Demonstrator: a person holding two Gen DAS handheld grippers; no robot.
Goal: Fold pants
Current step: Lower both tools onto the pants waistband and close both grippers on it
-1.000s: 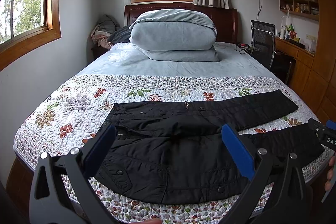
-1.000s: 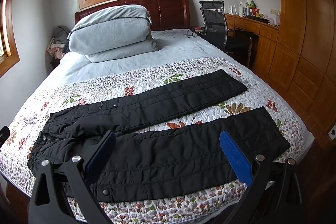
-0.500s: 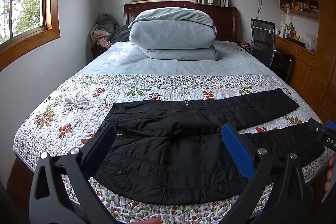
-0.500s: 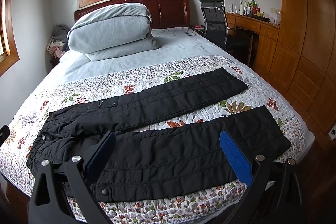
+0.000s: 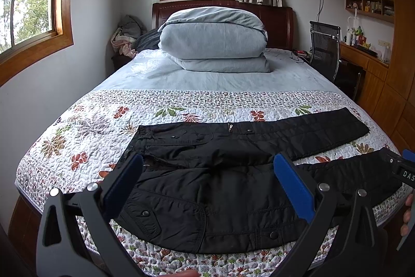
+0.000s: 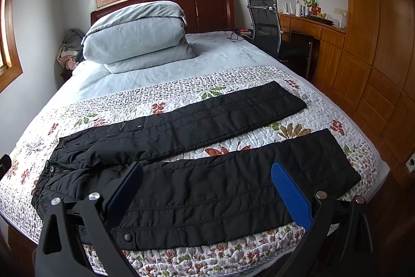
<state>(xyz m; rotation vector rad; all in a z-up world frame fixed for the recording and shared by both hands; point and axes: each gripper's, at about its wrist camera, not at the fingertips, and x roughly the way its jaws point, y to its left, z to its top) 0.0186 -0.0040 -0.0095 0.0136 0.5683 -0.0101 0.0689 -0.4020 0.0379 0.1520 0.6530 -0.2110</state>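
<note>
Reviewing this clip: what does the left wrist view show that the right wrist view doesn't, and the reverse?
Only the left wrist view shows the big side window and part of the right gripper.

Only the right wrist view shows both cuffs in full and a wall socket.

Both show the black pants spread flat on the floral quilt, the folded duvet, the chair, and open, empty fingers.

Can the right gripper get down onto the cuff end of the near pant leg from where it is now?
Probably yes. The right gripper hangs open above the near leg of the black quilted pants, and nothing lies on that leg or its cuff end on the floral quilted bedspread.
</note>
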